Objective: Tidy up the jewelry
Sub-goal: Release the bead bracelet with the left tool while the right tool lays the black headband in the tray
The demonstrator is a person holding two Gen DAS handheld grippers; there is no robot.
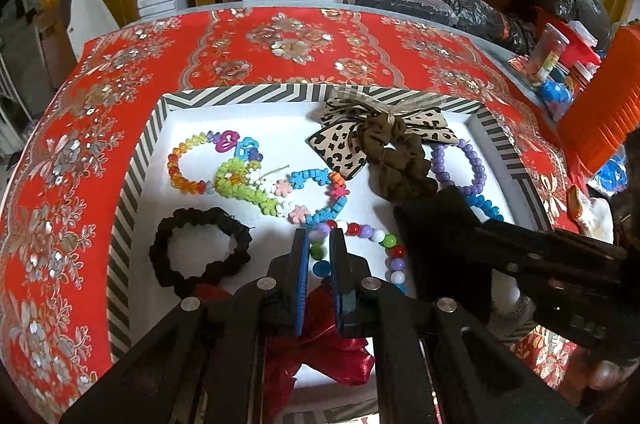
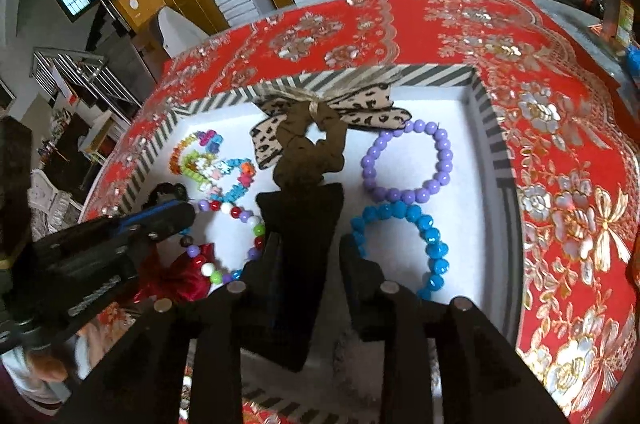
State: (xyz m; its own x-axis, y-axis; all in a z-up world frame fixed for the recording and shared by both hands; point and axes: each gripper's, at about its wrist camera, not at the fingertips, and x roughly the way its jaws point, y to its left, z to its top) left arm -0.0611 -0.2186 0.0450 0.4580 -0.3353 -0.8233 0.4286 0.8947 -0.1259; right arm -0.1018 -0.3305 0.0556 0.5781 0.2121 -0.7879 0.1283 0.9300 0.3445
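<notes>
A striped-rim white tray [image 1: 138, 160] [image 2: 486, 112] holds bracelets and hair ties. My left gripper [image 1: 320, 240] is nearly shut around the multicolour round-bead bracelet [image 1: 384, 244] [image 2: 240, 214] near the tray's front. My right gripper [image 2: 312, 220] [image 1: 436, 212] is open, with a black wedge-shaped piece [image 2: 300, 256] between its fingers, just behind the brown scrunchie with leopard bow [image 2: 308, 148] [image 1: 392, 152]. A purple bracelet [image 2: 408, 164] and a blue bracelet [image 2: 404, 240] lie to its right. A black scrunchie [image 1: 200, 248], a red bow [image 1: 320, 352] and colourful bead bracelets [image 1: 256, 180] lie left.
The tray sits on a red floral tablecloth [image 1: 280, 44]. Jars and toys [image 1: 556, 64] and an orange object [image 1: 600, 104] stand at the right edge. Boxes and black bags [image 1: 480, 8] lie beyond the table.
</notes>
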